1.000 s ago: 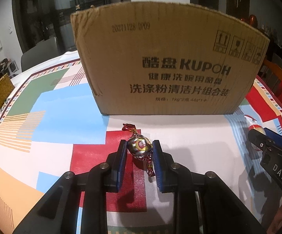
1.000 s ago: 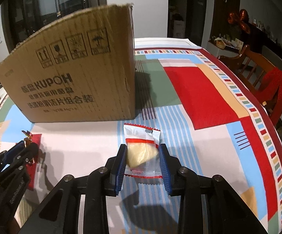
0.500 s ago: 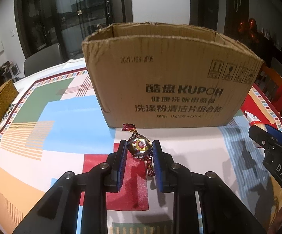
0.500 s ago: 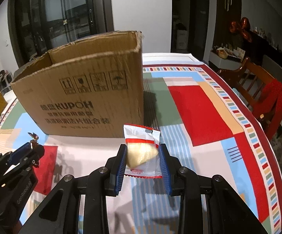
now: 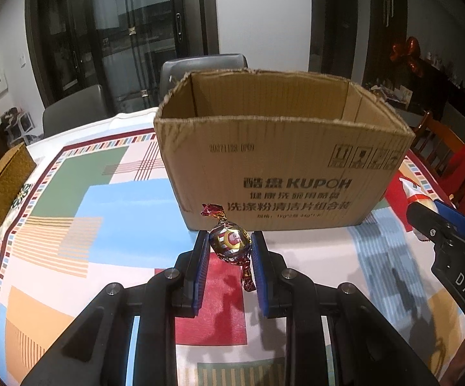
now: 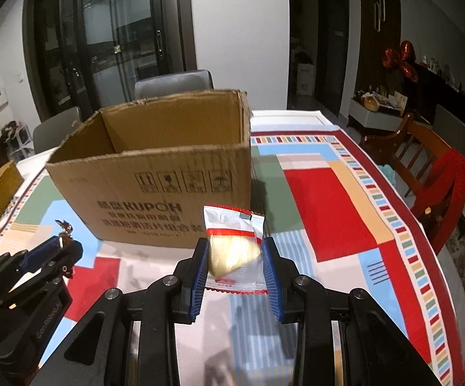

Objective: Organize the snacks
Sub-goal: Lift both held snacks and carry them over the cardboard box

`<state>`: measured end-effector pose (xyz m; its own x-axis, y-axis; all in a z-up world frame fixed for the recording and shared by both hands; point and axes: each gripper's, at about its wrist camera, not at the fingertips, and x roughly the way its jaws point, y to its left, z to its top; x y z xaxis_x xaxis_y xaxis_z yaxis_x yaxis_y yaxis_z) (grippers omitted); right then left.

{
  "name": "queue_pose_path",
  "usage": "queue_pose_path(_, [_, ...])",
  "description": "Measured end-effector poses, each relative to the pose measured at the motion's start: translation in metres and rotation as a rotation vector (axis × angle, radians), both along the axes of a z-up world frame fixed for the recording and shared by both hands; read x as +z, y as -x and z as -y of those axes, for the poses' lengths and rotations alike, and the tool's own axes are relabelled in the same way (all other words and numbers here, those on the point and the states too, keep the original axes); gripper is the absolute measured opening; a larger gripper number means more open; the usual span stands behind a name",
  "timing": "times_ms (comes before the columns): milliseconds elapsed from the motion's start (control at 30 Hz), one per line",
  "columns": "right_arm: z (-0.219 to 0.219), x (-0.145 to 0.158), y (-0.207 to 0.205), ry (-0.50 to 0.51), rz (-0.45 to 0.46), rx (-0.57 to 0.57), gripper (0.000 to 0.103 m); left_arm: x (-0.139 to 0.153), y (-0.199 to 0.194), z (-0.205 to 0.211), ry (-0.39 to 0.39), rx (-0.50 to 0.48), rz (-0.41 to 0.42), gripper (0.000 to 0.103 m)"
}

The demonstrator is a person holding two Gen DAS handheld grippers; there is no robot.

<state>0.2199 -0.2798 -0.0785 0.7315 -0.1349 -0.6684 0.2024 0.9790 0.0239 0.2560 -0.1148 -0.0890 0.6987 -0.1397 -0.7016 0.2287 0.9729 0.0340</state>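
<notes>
An open cardboard box (image 5: 283, 173) stands on the table ahead of both grippers; it also shows in the right wrist view (image 6: 155, 177). My left gripper (image 5: 230, 241) is shut on a round foil-wrapped candy (image 5: 229, 239) and holds it above the table, in front of the box's near wall. My right gripper (image 6: 235, 252) is shut on a clear snack packet with a red stripe (image 6: 234, 247), held above the table near the box's right corner. Each gripper shows in the other's view: the right one (image 5: 438, 215), the left one (image 6: 55, 247). The box floor is hidden.
A colourful patterned tablecloth (image 5: 81, 225) covers the table. A woven basket (image 5: 4, 183) sits at the far left edge. Grey chairs (image 5: 200, 67) stand behind the box, wooden chairs with a red cloth (image 6: 441, 173) at the right.
Both grippers have risen with their snacks, so the box's open top and inner walls now show. The grips have not changed.
</notes>
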Motion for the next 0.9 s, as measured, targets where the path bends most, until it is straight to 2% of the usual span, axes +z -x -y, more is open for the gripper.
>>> queue_pose_path(900, [-0.013,0.063,-0.019,0.035,0.134,0.062,0.034,0.07,-0.016,0.002,0.001,-0.047,0.103,0.026])
